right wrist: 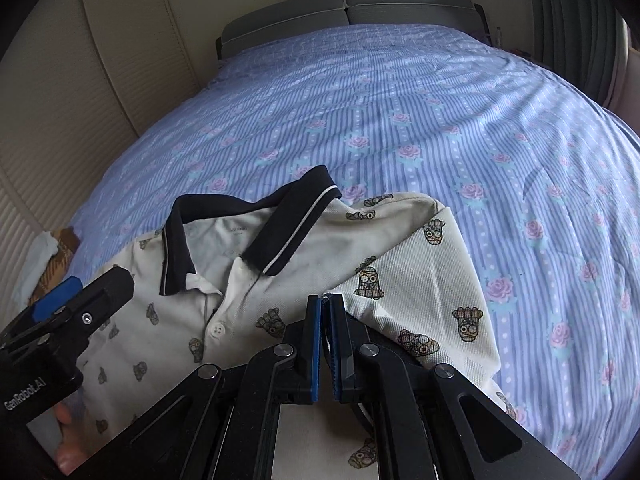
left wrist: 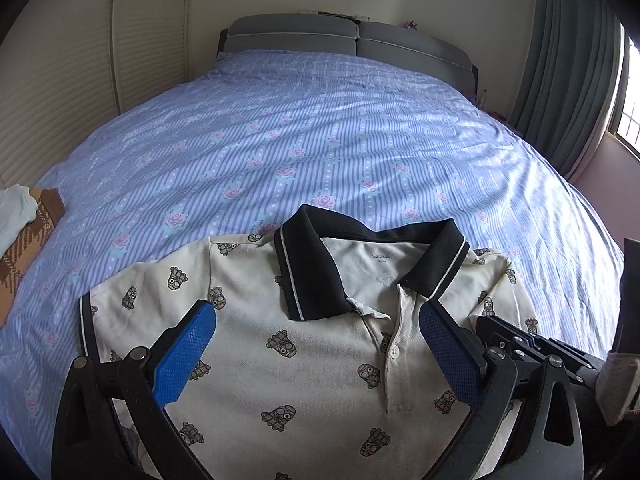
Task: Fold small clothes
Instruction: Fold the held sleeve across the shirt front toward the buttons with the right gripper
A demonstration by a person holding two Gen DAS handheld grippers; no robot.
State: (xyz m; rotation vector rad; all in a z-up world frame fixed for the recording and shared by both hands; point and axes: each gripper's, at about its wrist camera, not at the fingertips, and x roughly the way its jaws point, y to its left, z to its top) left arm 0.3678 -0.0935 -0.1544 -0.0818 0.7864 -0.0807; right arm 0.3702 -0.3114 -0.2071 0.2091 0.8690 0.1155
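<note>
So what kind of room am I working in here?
A bedroom, most likely: the shirt lies on a bed with a padded headboard, and curtains hang by a window.

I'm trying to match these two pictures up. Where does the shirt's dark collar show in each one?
Left wrist view: the dark collar sits at centre, just beyond the open blue fingers.
Right wrist view: the dark collar lies left of centre.
Shared landmark: the grey headboard at the top.

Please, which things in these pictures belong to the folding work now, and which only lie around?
Part of the job:
- cream polo shirt
- right gripper, shut on the shirt's folded-over sleeve
- left gripper, open above the shirt

Just lying about:
- brown plaid garment at the bed's edge
- white cloth on it
</note>
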